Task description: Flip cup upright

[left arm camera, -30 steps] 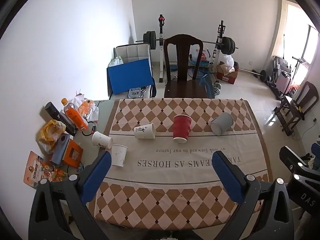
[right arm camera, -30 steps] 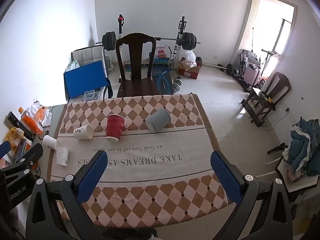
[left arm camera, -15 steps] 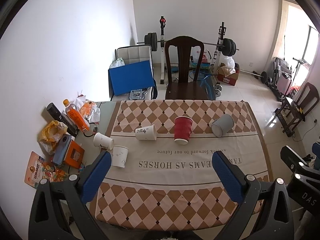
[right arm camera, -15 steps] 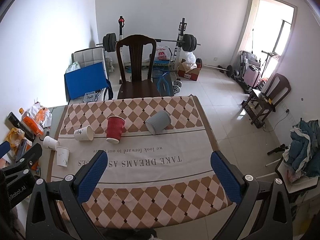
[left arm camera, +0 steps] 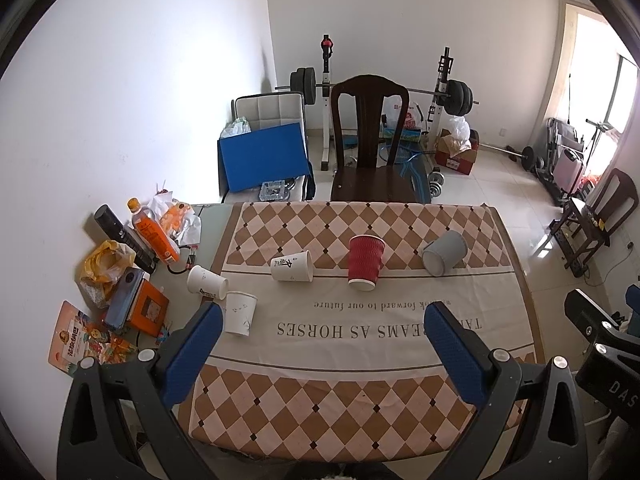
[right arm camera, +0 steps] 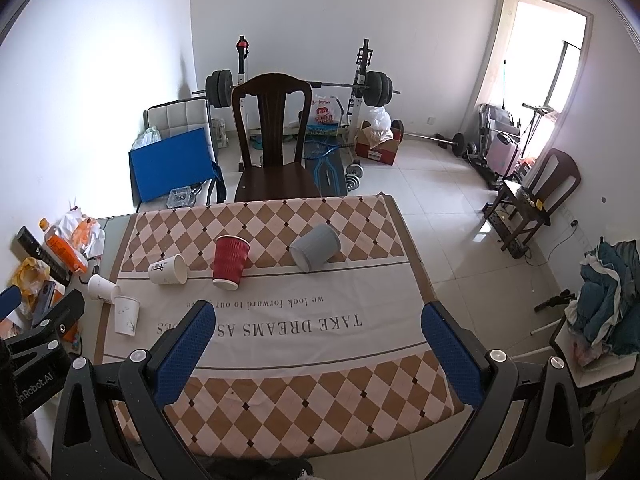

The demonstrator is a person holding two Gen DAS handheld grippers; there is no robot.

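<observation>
Several cups lie on the checked tablecloth (left arm camera: 360, 360). A red ribbed cup (left arm camera: 365, 263) (right arm camera: 230, 262) lies tipped with its mouth toward me. A grey cup (left arm camera: 444, 252) (right arm camera: 315, 247) lies on its side to its right. A white printed cup (left arm camera: 292, 266) (right arm camera: 169, 270) lies on its side to the left. Two more white cups (left arm camera: 207, 282) (left arm camera: 240, 313) sit at the left edge, one on its side, one upside down. My left gripper (left arm camera: 320, 346) and right gripper (right arm camera: 318, 342) are open and empty, high above the table's near edge.
Clutter sits on the table's left strip: an orange bottle (left arm camera: 152, 232), a yellow bag (left arm camera: 105, 262), an orange box (left arm camera: 146, 308), a snack packet (left arm camera: 76, 340). A dark wooden chair (left arm camera: 370, 148) stands behind the table. Gym gear lines the far wall.
Both grippers have pulled back and up slightly, so the table looks a little smaller and lower. The cups have not moved.
</observation>
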